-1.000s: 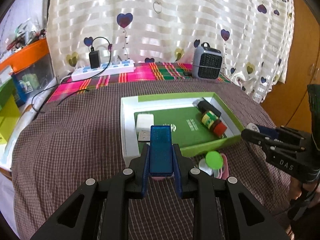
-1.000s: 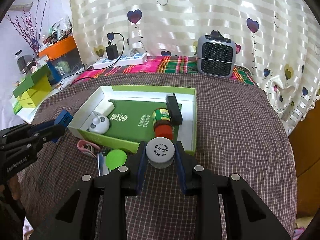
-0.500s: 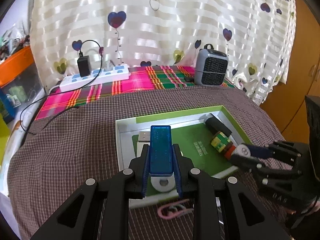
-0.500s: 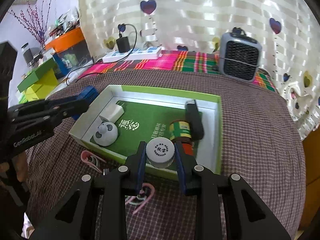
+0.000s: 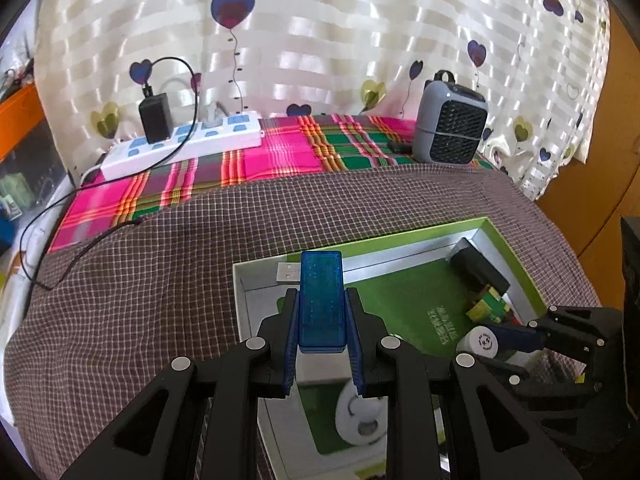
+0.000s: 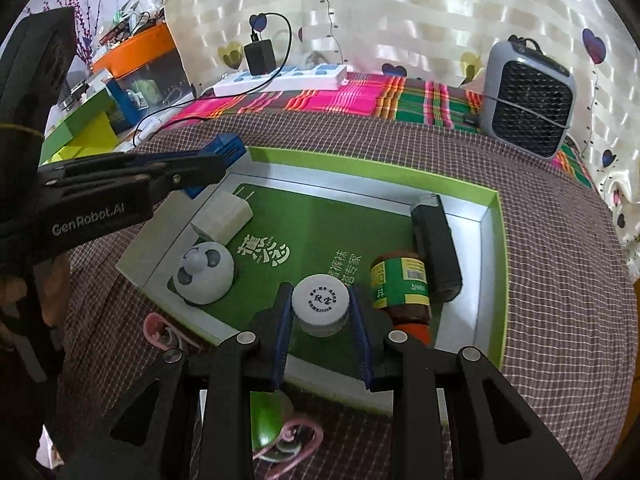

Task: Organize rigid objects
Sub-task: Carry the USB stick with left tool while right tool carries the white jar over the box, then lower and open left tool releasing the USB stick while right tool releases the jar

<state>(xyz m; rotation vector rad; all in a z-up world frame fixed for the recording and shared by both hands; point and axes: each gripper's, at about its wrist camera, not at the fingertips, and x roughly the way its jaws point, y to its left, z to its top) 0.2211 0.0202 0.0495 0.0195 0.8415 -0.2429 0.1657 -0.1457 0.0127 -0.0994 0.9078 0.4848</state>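
Observation:
My left gripper (image 5: 321, 312) is shut on a translucent blue block (image 5: 322, 300) and holds it over the left end of the open green box (image 5: 516, 252). It shows in the right wrist view (image 6: 200, 170) above the box's left rim. My right gripper (image 6: 320, 312) is shut on a small white-capped bottle (image 6: 320, 309) over the box's (image 6: 502, 280) near side. In the box lie a white charger (image 6: 222, 218), a white dome-shaped gadget (image 6: 204, 278), a brown bottle with green label (image 6: 402, 286) and a black cylinder (image 6: 436, 248).
A grey mini fan (image 6: 528, 102) and a white power strip with a black adapter (image 6: 280, 76) stand at the back on plaid cloth. Pink loops (image 6: 160, 330) and a green disc (image 6: 268, 420) lie on the checked cloth before the box. Coloured boxes (image 6: 88, 128) sit far left.
Both grippers have moved forward and lower over the box, each still holding its object. The box now looms larger in both views.

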